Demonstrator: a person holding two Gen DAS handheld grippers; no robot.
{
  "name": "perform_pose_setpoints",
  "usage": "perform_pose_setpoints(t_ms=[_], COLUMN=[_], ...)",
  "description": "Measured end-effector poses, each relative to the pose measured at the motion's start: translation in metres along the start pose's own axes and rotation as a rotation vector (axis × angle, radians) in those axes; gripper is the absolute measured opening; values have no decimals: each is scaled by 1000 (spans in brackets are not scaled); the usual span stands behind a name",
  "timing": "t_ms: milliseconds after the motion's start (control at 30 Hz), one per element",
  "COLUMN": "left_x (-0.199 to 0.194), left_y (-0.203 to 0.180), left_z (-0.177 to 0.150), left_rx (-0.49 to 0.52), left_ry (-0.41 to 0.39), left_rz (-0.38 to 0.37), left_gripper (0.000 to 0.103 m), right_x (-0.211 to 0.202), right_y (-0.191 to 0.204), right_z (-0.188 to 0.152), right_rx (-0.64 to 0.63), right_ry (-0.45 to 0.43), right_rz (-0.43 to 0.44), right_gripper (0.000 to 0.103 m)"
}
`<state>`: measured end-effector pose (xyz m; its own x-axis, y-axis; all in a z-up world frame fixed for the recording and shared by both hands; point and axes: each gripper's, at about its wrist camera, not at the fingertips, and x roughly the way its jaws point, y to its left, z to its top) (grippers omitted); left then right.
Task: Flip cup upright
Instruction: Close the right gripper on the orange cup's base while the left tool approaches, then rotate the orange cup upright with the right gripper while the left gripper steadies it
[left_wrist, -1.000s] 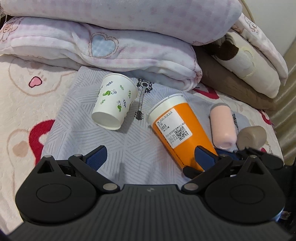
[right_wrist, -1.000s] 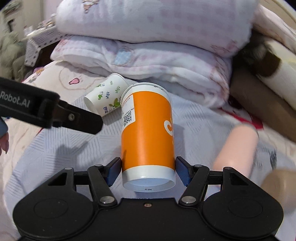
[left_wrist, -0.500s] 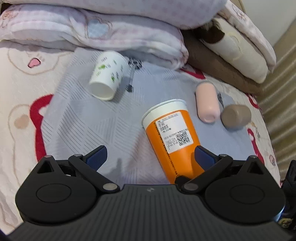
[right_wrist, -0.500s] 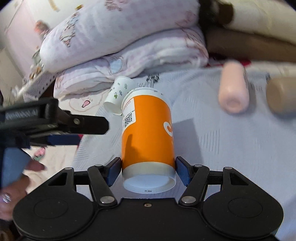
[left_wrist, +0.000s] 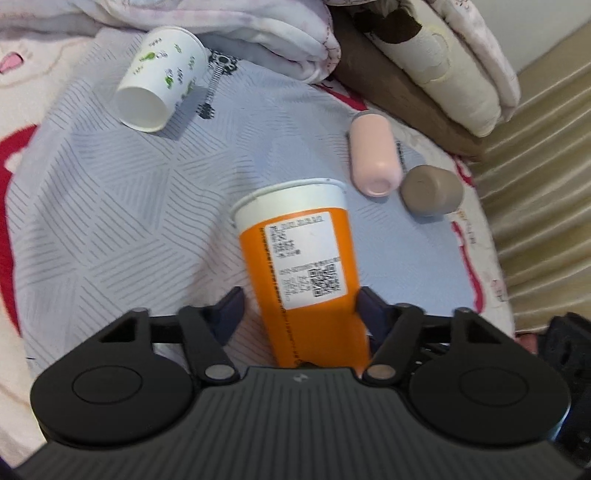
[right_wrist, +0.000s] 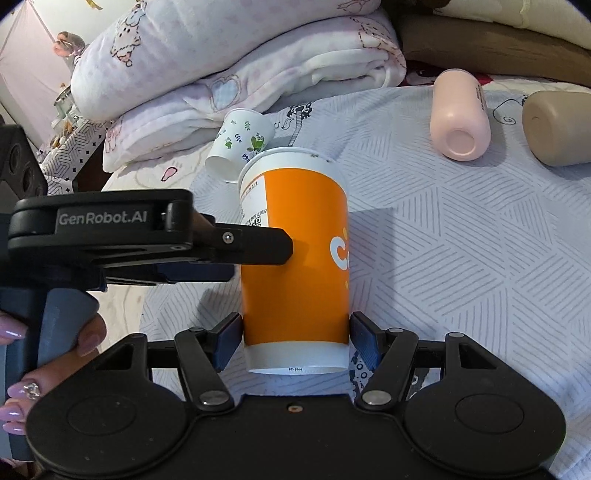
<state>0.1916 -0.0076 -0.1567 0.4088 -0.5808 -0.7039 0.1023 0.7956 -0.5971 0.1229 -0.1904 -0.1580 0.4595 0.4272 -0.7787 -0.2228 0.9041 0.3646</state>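
A tall orange paper cup (right_wrist: 295, 266) with a white rim and base is held off the grey patterned cloth (right_wrist: 461, 236). My right gripper (right_wrist: 295, 338) is shut on its base end. The cup also shows in the left wrist view (left_wrist: 306, 273), lying between the fingers of my left gripper (left_wrist: 299, 310). The left jaws stand around the cup with a gap at the left pad, so they look open. The left gripper's body shows in the right wrist view (right_wrist: 155, 240), beside the cup's left side.
A small white leaf-printed paper cup (left_wrist: 162, 79) lies on its side at the far left. A pink bottle (left_wrist: 375, 155) and a beige cup (left_wrist: 432, 190) lie on their sides at the right. Folded blankets (right_wrist: 236, 66) are piled at the back.
The right gripper has lifted the orange cup off the cloth and swung it. The left gripper has moved in and now has its fingers around the cup's body.
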Motion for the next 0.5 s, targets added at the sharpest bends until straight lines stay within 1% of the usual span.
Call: perform_pose_setpoints(t_ms=[33, 200, 267, 333, 433, 500], left_x=[0, 0, 0, 0, 0, 0], left_y=[1, 0, 1, 2, 3, 5], left_z=[1, 1, 2, 2, 3, 3], left_rx=[-5, 8, 8, 12, 21, 25], left_ry=[3, 6, 9, 11, 18, 23], left_rz=[-13, -20, -21, -22, -27, -32], left_gripper=[55, 55, 55, 54, 55, 55], right_x=[0, 0, 0, -4, -5, 3], right_y=[-1, 2, 4, 6, 8, 8], right_z=[1, 7, 14, 23, 40, 51], right_rx=[-4, -92, -139, -190, -259, -291], right_ry=[7, 75, 106, 104, 102, 160], right_rz=[5, 19, 25, 13, 11, 48], right_gripper=[69, 71, 77, 83, 83, 83])
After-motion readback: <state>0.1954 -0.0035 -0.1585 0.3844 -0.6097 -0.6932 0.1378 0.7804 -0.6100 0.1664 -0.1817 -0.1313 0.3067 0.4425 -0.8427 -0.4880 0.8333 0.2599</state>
